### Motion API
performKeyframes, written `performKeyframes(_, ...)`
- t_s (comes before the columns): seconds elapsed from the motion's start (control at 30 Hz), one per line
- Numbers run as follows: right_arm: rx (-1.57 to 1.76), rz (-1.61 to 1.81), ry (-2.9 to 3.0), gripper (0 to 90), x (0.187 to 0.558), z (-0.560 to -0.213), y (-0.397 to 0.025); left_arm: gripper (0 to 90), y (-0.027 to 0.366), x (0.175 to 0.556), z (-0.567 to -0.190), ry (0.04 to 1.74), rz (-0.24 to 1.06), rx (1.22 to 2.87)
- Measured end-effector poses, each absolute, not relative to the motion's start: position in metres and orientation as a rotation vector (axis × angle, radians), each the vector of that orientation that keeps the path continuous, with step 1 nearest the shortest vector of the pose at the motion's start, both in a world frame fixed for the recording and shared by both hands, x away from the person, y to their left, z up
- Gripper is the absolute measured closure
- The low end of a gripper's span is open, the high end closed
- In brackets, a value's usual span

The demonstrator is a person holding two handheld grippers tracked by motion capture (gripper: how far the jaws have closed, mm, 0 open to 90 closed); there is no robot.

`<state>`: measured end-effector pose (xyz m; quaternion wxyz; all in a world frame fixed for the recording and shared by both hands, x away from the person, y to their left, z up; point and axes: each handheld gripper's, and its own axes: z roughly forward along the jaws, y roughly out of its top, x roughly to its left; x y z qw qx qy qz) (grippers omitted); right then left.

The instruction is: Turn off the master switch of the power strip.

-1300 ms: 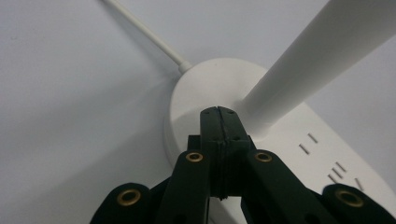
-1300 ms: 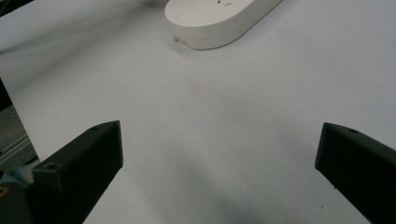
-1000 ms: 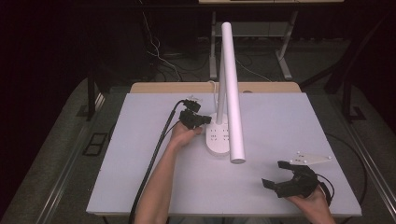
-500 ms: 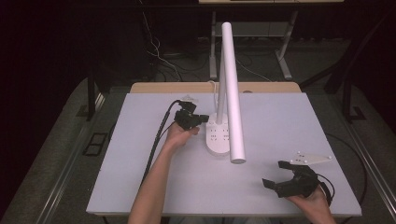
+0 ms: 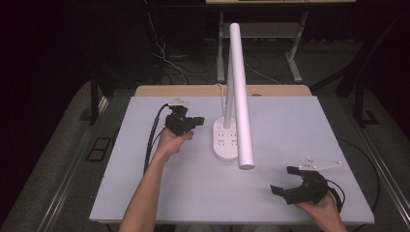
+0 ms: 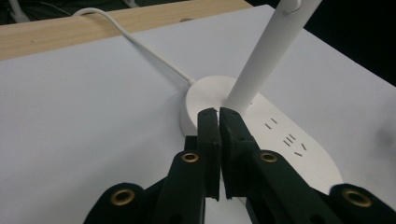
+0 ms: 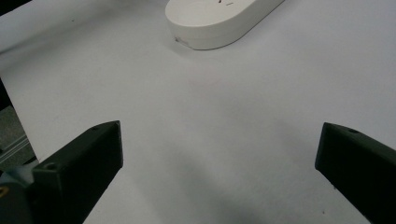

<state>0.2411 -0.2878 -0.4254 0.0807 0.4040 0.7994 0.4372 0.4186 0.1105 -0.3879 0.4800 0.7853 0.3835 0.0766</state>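
A white desk lamp stands mid-table, its oval base carrying socket slots and its long tube head reaching toward me. My left gripper is shut, with nothing between its jaws, just left of the base. In the left gripper view its tips sit right at the round end of the base, beside the lamp's stem. My right gripper rests open near the front right of the table. In the right gripper view it faces bare tabletop with the base's near end farther off.
The white table has a wooden strip along its far edge. The lamp's white cord runs from the base toward that strip. A black cable trails from my left gripper. Dark floor and desk legs lie beyond.
My left gripper has moved slightly left and back along the lamp base. The right gripper has stayed still.
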Motion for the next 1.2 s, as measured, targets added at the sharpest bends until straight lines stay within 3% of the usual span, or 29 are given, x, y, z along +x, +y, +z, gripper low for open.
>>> performKeyframes(0.17, 1.205, 1.305, 2.391, 0.4, 0.242, -0.425, -0.288, 82.3, 0.119, 0.406, -0.383, 0.920, 0.195, 1.904)
performKeyframes(0.33, 1.204, 1.305, 2.391, 0.4, 0.242, -0.425, -0.287, 68.2, 0.130, 0.396, -0.383, 0.918, 0.166, 1.909)
performKeyframes(0.43, 1.204, 1.305, 2.391, 0.4, 0.242, -0.425, -0.287, 53.4, 0.137, 0.389, -0.383, 0.909, 0.128, 1.875)
performKeyframes(0.57, 1.206, 1.305, 2.390, 0.4, 0.242, -0.425, -0.287, 27.4, 0.143, 0.379, -0.382, 0.869, 0.099, 1.876)
performKeyframes(0.77, 1.206, 1.305, 2.389, 0.4, 0.242, -0.425, -0.287, 2.2, 0.146, 0.362, -0.379, 0.852, 0.079, 1.905)
performKeyframes(1.2, 1.207, 1.302, 2.393, 0.4, 0.241, -0.425, -0.286, 0.0, 0.160, 0.319, -0.383, 0.823, 0.123, 1.883)
